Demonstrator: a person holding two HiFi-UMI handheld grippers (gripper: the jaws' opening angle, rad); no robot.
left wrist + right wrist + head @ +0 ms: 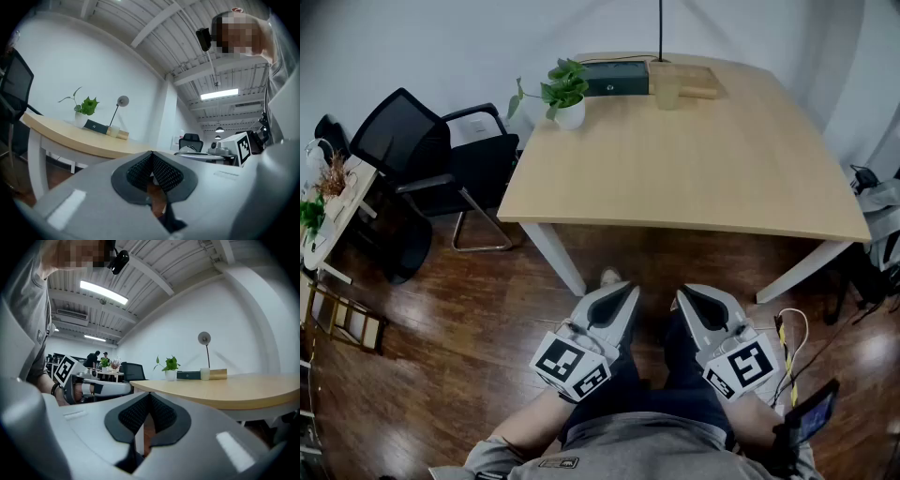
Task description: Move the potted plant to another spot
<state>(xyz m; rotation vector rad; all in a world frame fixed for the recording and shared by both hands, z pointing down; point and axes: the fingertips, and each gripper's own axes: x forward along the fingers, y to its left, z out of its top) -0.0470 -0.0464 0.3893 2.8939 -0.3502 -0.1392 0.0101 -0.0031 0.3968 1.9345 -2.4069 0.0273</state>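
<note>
A small potted plant (566, 97) in a white pot stands at the far left corner of the wooden table (694, 178). It also shows far off in the left gripper view as the plant (85, 111) and in the right gripper view as the plant (170, 367). My left gripper (624, 292) and right gripper (685, 299) are held level in front of me, below the table's near edge, well short of the plant. Both are shut with nothing between the jaws.
A dark box (615, 78), a pale cup (667, 86) and a wooden block (698, 82) with a lamp stem sit along the table's far edge. A black office chair (431, 164) stands left of the table. A small side table (333, 216) with plants is at far left. Cables lie at right.
</note>
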